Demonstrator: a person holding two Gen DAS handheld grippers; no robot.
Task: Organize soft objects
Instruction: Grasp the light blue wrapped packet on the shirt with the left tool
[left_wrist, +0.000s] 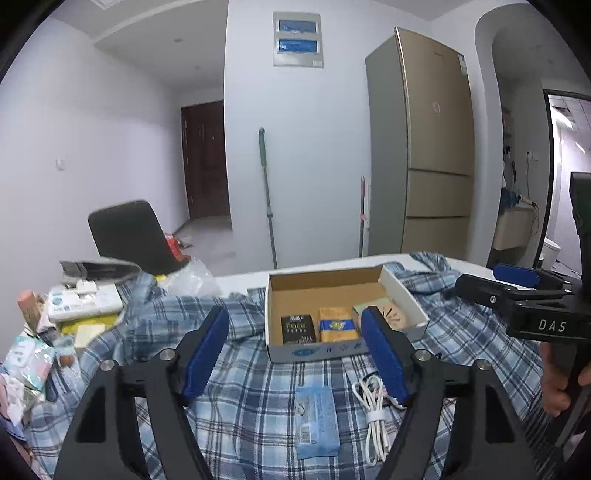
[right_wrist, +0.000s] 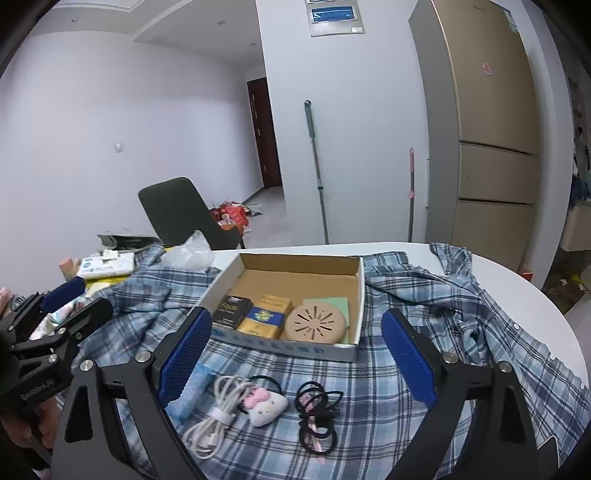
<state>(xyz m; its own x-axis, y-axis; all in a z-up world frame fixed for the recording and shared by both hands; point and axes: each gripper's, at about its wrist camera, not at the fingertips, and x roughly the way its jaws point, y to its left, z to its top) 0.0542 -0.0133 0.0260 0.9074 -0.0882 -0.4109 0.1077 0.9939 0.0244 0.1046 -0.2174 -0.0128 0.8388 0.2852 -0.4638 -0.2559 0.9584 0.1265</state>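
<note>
Item: sorting step, judged to be between picks. 3 packets and a round tan vented disc (right_wrist: 316, 324) are already sitting in the open cardboard box (right_wrist: 360, 295) on the blue plaid shirt (right_wrist: 424, 291).

Left gripper (left_wrist: 295, 354) and right gripper (right_wrist: 295, 354) are both hovering with jaws spread wide, holding nothing.

Loose in front of the box: pale blue tissue packet (left_wrist: 317, 421), coiled white cable (right_wrist: 210, 417), pink-and-white plush clip (right_wrist: 266, 404), tangle of black hair ties (right_wrist: 317, 413) (likely next).

Next move is calling for a descent over 1 item.

The packet's near end is lying partly hidden behind the right gripper's finger.
</note>
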